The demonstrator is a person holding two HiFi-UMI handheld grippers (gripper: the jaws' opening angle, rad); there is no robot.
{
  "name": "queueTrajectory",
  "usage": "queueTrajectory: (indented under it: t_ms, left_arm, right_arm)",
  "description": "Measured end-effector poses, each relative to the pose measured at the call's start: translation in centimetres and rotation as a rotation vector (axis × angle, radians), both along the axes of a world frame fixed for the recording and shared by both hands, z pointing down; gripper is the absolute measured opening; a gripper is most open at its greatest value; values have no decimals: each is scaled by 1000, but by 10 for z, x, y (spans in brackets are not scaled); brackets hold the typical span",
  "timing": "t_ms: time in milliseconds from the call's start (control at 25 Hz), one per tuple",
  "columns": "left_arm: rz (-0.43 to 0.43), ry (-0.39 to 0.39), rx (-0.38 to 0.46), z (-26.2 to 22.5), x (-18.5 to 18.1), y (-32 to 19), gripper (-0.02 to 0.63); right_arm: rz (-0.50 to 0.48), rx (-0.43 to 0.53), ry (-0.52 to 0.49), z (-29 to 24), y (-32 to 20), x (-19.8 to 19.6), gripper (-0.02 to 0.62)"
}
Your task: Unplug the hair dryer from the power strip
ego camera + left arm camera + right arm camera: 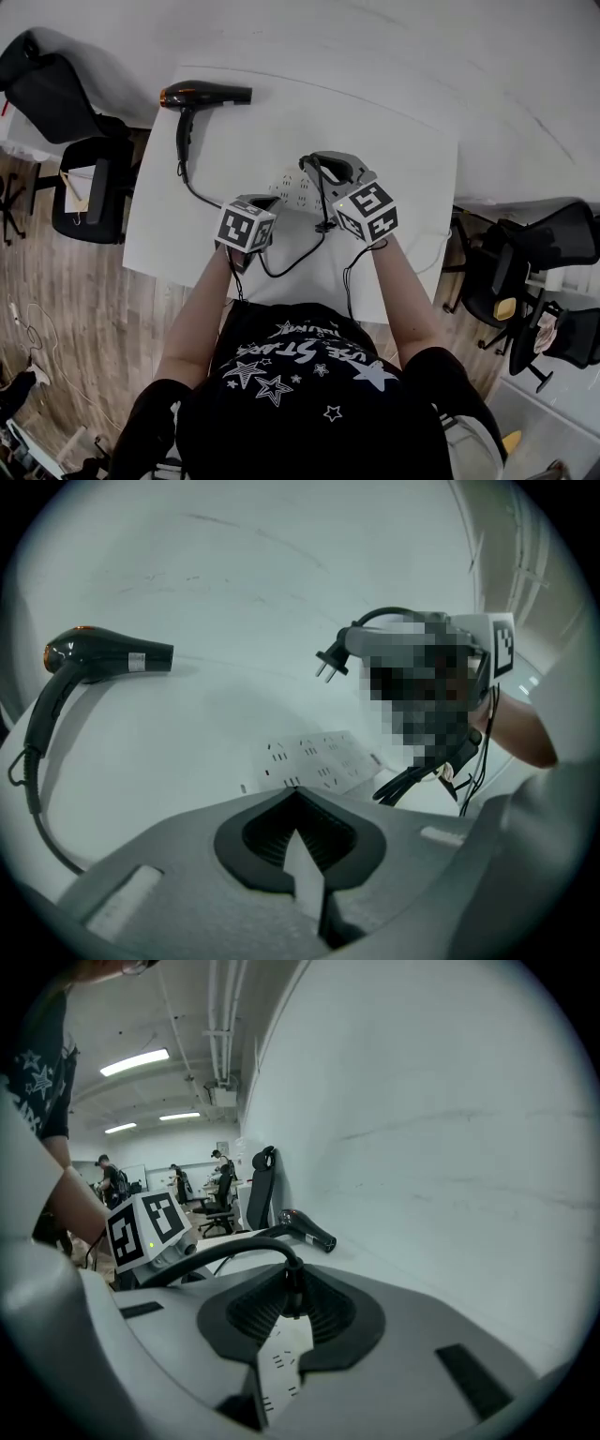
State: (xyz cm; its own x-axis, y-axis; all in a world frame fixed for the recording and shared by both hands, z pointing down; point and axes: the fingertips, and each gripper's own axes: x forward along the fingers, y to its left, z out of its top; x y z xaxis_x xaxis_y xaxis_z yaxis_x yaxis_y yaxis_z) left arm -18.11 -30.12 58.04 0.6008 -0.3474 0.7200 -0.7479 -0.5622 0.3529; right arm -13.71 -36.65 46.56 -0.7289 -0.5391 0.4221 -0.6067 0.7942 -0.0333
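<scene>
A black hair dryer [202, 96] [103, 653] lies at the far left of the white table [403, 141]. Its black cable [291, 262] loops across the table to the right gripper [319, 161]. That gripper is shut on the cable [234, 1252] just behind the plug [328, 666]. The plug hangs in the air above the white power strip [298, 190] [319, 761], with its prongs bare. The left gripper [267, 202] [300, 855] stands at the strip's near left end, jaws together with nothing visible between them. Whether it touches the strip is hidden.
Black office chairs stand off the table's left side [89, 178] and right side [525, 253]. Wooden floor [75, 309] lies below the table's near edge. A white wall [422, 47] runs behind the table. In the right gripper view, people and chairs [220, 1199] are far off.
</scene>
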Motion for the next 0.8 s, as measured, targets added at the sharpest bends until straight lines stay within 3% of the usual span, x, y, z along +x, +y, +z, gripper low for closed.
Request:
queueTrajectory:
  t_ms: [400, 800]
  left_arm:
    - [-27, 83, 107, -30, -1, 20, 6]
    - [-43, 180, 127, -39, -7, 48, 6]
  right_arm:
    - [16, 107, 192, -27, 42, 15, 63]
    - [141, 90, 245, -28, 82, 42, 64]
